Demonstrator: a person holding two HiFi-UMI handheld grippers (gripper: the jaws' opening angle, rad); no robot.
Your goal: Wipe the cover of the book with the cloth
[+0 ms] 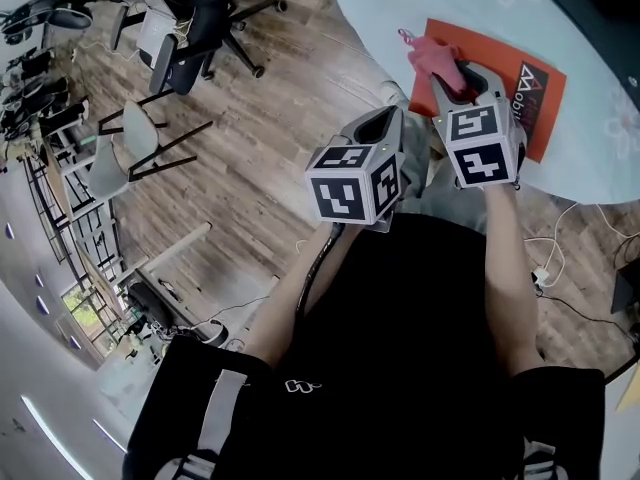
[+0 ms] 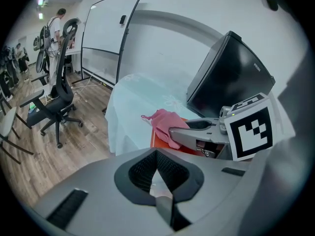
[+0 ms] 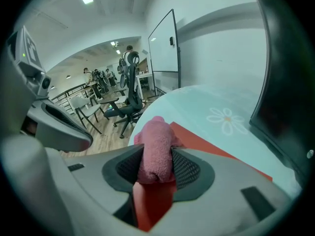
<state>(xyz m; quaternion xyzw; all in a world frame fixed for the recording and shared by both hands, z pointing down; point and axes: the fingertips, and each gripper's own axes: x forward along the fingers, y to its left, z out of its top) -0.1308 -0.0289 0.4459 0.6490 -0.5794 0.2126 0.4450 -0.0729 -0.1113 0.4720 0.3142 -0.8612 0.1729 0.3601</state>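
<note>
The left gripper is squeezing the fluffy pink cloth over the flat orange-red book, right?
Not the left. The right gripper is squeezing the fluffy pink cloth over the flat orange-red book; the right gripper view shows it. The left gripper holds nothing.

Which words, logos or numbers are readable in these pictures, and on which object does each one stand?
"Mobi": white letters on a black patch of the red book, beside a white triangle logo; the rest is hidden behind the right gripper holding the pink cloth.
Monitor: a small light mark near its edge, too small to read.
Marker cubes: only black-and-white square patterns, no letters.
</note>
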